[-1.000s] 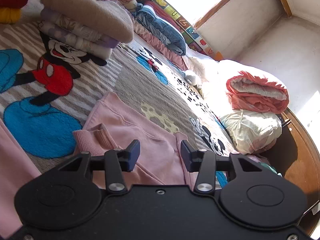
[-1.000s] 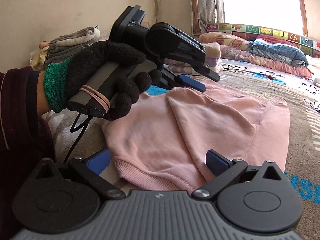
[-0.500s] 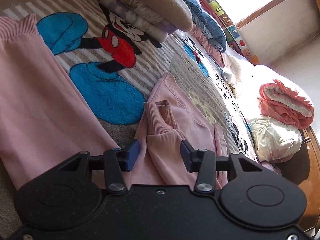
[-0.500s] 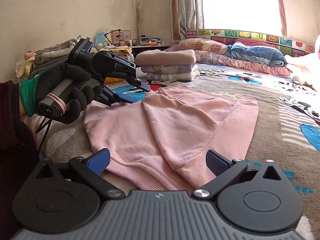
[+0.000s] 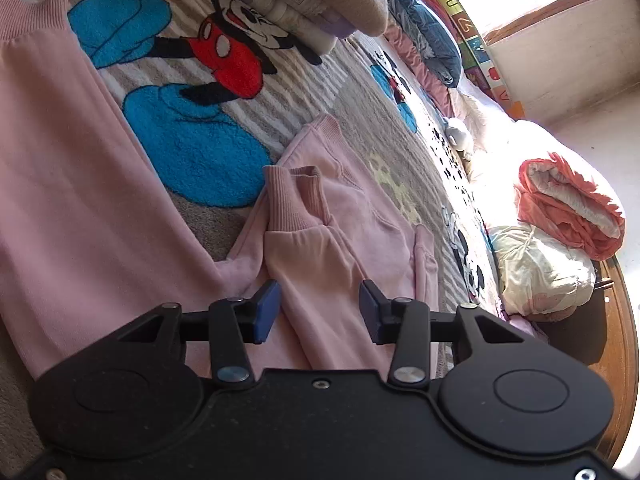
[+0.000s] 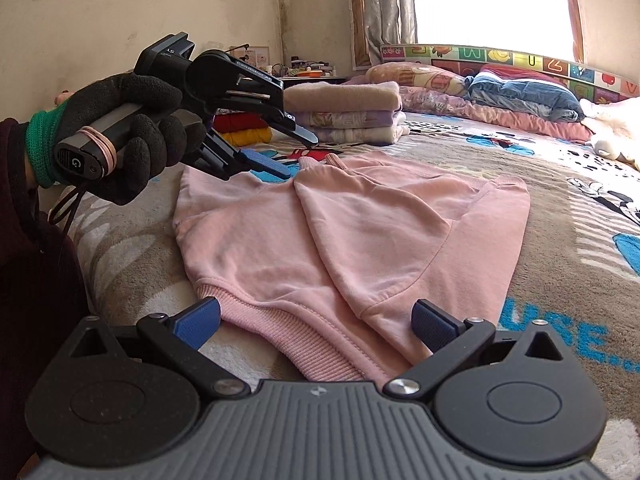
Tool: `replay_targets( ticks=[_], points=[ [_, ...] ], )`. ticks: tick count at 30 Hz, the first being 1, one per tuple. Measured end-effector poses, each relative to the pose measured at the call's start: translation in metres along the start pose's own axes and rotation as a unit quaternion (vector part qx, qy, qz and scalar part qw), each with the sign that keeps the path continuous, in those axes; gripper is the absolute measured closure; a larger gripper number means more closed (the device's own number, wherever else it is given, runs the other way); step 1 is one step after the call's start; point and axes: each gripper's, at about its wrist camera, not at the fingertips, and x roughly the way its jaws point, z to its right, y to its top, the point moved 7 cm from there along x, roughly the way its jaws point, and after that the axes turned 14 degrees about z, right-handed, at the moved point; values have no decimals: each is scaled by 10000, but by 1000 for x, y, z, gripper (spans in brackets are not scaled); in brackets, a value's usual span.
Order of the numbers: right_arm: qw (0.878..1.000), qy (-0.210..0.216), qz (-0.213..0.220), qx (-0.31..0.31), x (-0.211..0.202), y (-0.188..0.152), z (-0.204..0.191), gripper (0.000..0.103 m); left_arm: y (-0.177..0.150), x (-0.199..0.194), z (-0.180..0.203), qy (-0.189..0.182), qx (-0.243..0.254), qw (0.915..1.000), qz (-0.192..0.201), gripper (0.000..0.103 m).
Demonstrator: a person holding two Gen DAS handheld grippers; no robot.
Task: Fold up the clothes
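Hovering with blades parted and nothing between them, the left tongs [image 5: 319,309] are held low over a folded-in sleeve [image 5: 316,256] of the pink sweatshirt [image 6: 352,236]. The right tongs [image 6: 316,326] are spread wider, also empty, just short of the ribbed hem [image 6: 280,332] at the near edge of the bed [image 6: 560,184]. The sweatshirt is laid flat on the cartoon blanket [image 5: 192,92], one side already turned over the middle, so a part-folded stage is judged. A grip on sleeve or hem is called for next, then a lift across the body. A stack of folded clothes [image 6: 344,112] is seen beyond, towards the far edge.
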Motion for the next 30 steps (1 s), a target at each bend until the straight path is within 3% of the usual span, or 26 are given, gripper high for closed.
replay_targets(
  ticks=[1, 5, 7, 11, 14, 15, 18, 30],
  points=[
    [10000, -2, -4, 9, 0, 0, 1, 2, -1, 4, -4, 98, 50, 9999, 36, 67],
    [10000, 0, -24, 29, 2, -2, 2, 2, 4, 11, -6, -64, 74, 9998, 173, 67],
    [10000, 8, -21, 17, 2, -2, 1, 2, 5, 13, -5, -61, 188, 9994, 276, 73],
    [10000, 7, -36, 27, 0, -3, 3, 2, 7, 16, -7, -61, 221, 9991, 353, 77],
    [10000, 16, -15, 48, -1, -3, 3, 2, 7, 15, -6, -56, 224, 9990, 379, 85],
    [10000, 13, -6, 42, -1, -3, 3, 2, 8, 13, -4, -71, 275, 9988, 402, 95],
    [10000, -11, 47, 8, -4, -1, 4, 2, 8, 6, 8, -133, 444, 9976, 522, 100],
    [10000, 55, 37, 36, -11, -1, 10, 2, 15, -1, 95, -732, 440, 9935, 750, 102]
  ],
)
